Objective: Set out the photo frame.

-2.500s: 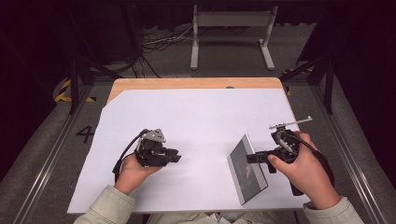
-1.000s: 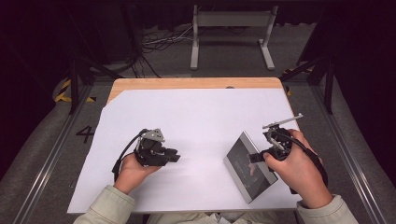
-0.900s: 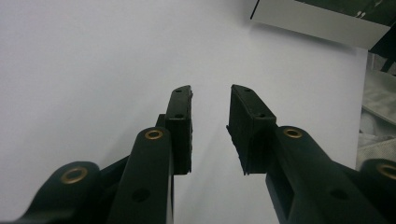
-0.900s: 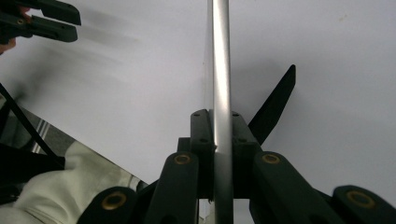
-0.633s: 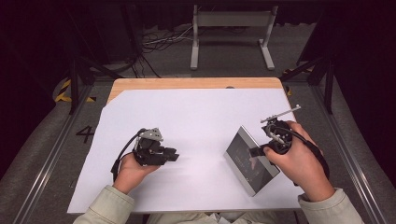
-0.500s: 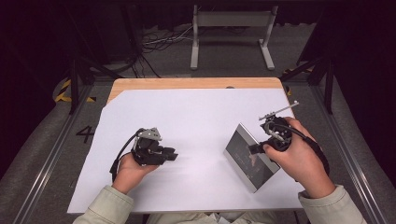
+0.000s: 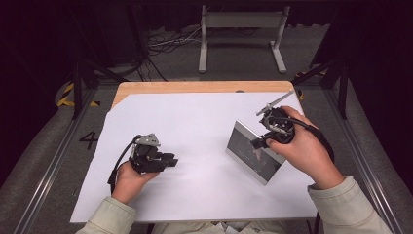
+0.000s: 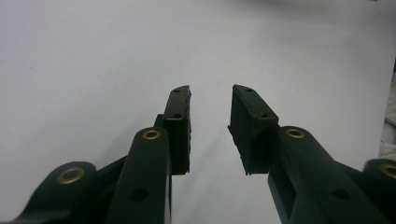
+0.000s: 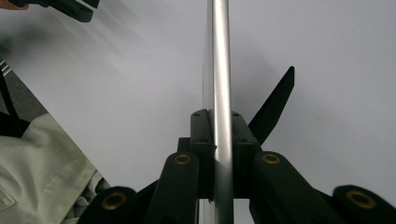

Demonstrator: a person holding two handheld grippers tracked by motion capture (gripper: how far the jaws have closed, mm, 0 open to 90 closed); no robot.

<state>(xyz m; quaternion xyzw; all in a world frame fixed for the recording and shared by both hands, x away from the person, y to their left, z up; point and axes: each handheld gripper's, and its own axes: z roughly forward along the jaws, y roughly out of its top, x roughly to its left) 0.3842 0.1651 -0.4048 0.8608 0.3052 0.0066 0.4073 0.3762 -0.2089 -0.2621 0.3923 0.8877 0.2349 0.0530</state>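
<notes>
Bench (image 7: 195, 122): white sheet over wood.
Right hand-held gripper (image 9: 219, 135): clamps tilted picture frame (image 7: 253, 156); glass contents unreadable.
Left hand-held gripper (image 8: 211, 126): parted, empty.

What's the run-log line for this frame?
right gripper: shut on picture frame, tilted on edge | left gripper: open, empty | surface: white sheet
</notes>
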